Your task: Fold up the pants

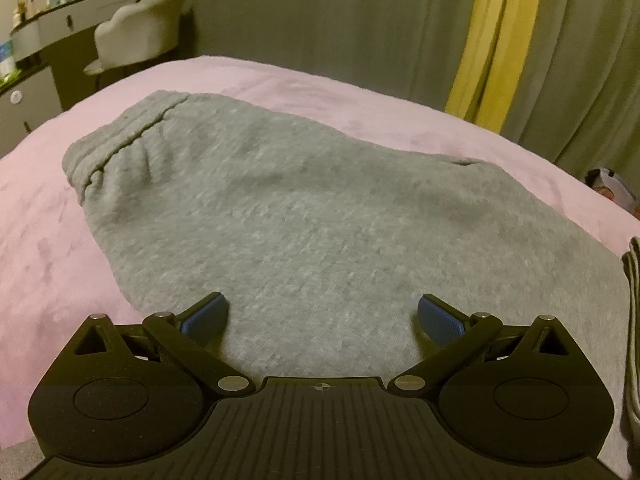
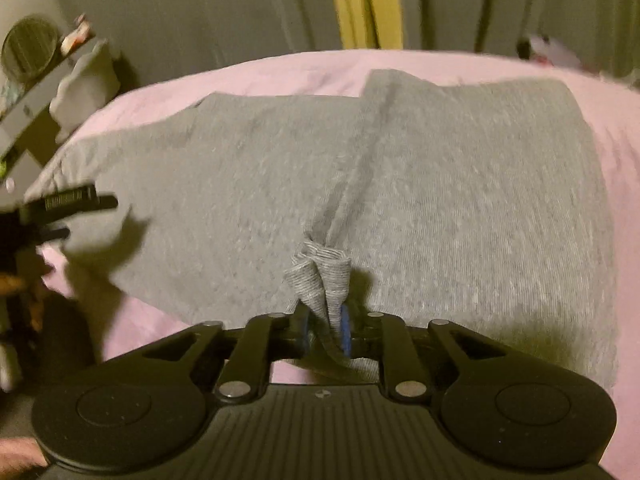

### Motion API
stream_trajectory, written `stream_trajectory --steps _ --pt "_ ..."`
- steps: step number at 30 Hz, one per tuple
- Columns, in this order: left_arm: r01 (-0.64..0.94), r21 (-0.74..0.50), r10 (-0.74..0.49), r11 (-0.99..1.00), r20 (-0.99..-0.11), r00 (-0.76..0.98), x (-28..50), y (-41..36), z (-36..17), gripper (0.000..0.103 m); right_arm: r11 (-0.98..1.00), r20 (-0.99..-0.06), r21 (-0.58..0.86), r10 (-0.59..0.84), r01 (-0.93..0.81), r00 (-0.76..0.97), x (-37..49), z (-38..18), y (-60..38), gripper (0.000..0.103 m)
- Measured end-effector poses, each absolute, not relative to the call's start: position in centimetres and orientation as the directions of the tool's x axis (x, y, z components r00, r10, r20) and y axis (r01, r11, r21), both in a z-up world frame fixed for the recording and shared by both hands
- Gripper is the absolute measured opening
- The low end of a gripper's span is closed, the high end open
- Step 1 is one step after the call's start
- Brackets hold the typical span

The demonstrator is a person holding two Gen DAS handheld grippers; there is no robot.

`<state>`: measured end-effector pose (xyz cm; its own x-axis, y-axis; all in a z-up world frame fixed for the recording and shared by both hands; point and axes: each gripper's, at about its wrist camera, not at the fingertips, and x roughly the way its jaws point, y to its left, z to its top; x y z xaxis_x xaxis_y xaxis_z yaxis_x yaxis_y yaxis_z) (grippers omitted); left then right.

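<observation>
Item: grey pants [image 1: 304, 208], lying folded on my pink bed [image 1: 48, 232]. My left gripper [image 1: 322, 316] hovers over them, jaws wide apart, empty. My right gripper [image 2: 325, 330] has a bunched cuff [image 2: 320, 276] between narrowly parted jaws.

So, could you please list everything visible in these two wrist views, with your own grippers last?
sweatpants: one, heather grey, spread on the bed, ribbed waistband at far left in the left view
blanket: one, pink, covering the bed beneath the sweatpants
curtains: grey with a yellow panel, behind the bed
chair: one, pale grey, by the dresser
dresser: one, white and dark, far left, with small clutter on top
left gripper: one, black with blue pads, open above the fabric
right gripper: one, black with blue pads, a bunched fold of fabric between its narrow jaws
</observation>
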<state>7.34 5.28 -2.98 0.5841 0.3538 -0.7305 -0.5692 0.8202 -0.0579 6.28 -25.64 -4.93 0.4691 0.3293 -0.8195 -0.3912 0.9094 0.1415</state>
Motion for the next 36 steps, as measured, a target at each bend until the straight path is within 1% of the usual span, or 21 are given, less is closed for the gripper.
stream_trajectory --steps 1,2,3,6,7,8,9,12,14,15,17,18,21,24,28,30,32,33,34,35,36 --pt "-0.561 -0.063 0.347 0.825 -0.727 0.592 7.3 5.2 -2.9 0.103 0.91 -0.817 0.189 0.355 -0.37 0.455 6.3 -4.6 -26.2 0.03" --pt "-0.546 -0.074 0.333 0.834 -0.722 0.607 7.3 5.2 -2.9 0.103 0.906 -0.806 0.242 0.387 -0.347 0.447 6.4 -4.1 -27.0 0.048" --pt "-0.527 -0.09 0.315 0.845 -0.713 0.626 7.2 5.0 -2.7 0.103 0.902 -0.792 0.282 0.411 -0.326 0.451 6.4 -3.9 -27.8 0.07" --pt "-0.457 -0.128 0.258 0.88 -0.679 0.687 6.9 4.2 -2.4 0.103 0.899 -0.736 0.355 0.438 -0.257 0.516 5.7 -2.0 -30.8 0.096" --pt "-0.427 -0.133 0.237 0.894 -0.668 0.705 6.9 3.7 -2.2 0.103 0.9 -0.727 0.368 0.435 -0.234 0.532 5.6 -1.5 -31.8 0.099" --pt "-0.395 -0.137 0.214 0.909 -0.659 0.721 7.0 3.2 -2.1 0.103 0.913 -0.729 0.356 0.404 -0.198 0.552 5.6 -1.0 -32.9 0.099" --pt "-0.36 -0.138 0.187 0.923 -0.655 0.732 7.2 2.7 -2.0 0.103 0.938 -0.748 0.311 0.34 -0.151 0.57 5.8 -0.7 -33.8 0.099" --pt "-0.246 -0.143 0.089 0.959 -0.669 0.737 8.4 0.2 -1.6 0.103 0.996 -0.813 0.091 0.072 0.004 0.577 6.8 -1.0 -35.8 0.099" --pt "-0.169 -0.168 0.012 0.971 -0.676 0.737 9.4 -1.8 -1.2 0.103 0.996 -0.854 -0.004 -0.051 0.092 0.517 7.8 -2.1 -37.2 0.099" --pt "-0.133 -0.181 -0.026 0.974 -0.68 0.733 10.1 -2.9 -1.1 0.103 0.99 -0.889 -0.012 -0.075 0.141 0.452 8.5 -3.2 -38.1 0.099" --pt "-0.08 -0.21 -0.091 0.974 -0.697 0.712 11.7 -4.9 -1.1 0.103 0.976 -0.927 0.049 -0.034 0.211 0.374 9.5 -4.9 -39.5 0.099" --pt "-0.057 -0.232 -0.128 0.971 -0.704 0.698 12.6 -5.8 -1.2 0.103 0.967 -0.932 0.081 -0.013 0.242 0.363 9.7 -5.3 -40.2 0.099" --pt "-0.026 -0.289 -0.201 0.957 -0.724 0.66 15.0 -8.1 -1.8 0.103 0.956 -0.908 0.114 -0.011 0.27 0.42 9.4 -4.8 -41.0 0.099" --pt "-0.01 -0.328 -0.25 0.945 -0.74 0.625 17.3 -9.4 -2.7 0.103 0.938 -0.851 0.182 0.0 0.294 0.526 7.8 -3.9 -42.2 0.099" --pt "-0.021 -0.386 -0.311 0.922 -0.774 0.552 19.9 -10.2 -5.1 0.102 0.895 -0.847 0.246 0.011 0.373 0.532 7.6 -4.2 -43.8 0.099" --pt "-0.021 -0.393 -0.32 0.919 -0.778 0.54 20.4 -10.4 -5.7 0.094 0.894 -0.845 0.244 0.005 0.376 0.535 7.9 -4.6 -43.6 0.099" --pt "-0.006 -0.363 -0.301 0.932 -0.783 0.544 20.4 -10.8 -5.7 0.083 0.898 -0.838 0.233 -0.009 0.372 0.546 7.8 -4.5 -43.5 0.099" --pt "0.003 -0.355 -0.299 0.935 -0.783 0.546 20.3 -10.9 -5.6 0.08 0.899 -0.833 0.229 -0.017 0.372 0.553 7.9 -4.6 -43.4 0.099" --pt "0.009 -0.352 -0.299 0.936 -0.783 0.545 20.3 -10.9 -5.6 0.074 0.9 -0.83 0.225 -0.023 0.373 0.557 8.1 -4.8 -43.2 0.099" --pt "0.013 -0.343 -0.294 0.939 -0.784 0.547 20.2 -11.0 -5.5 0.064 0.901 -0.829 0.221 -0.028 0.374 0.558 8.2 -4.8 -43.5 0.099" --pt "0.018 -0.332 -0.288 0.943 -0.787 0.546 20.3 -11.1 -5.4 0.06 0.901 -0.829 0.216 -0.035 0.377 0.559 8.3 -4.9 -43.5 0.099"
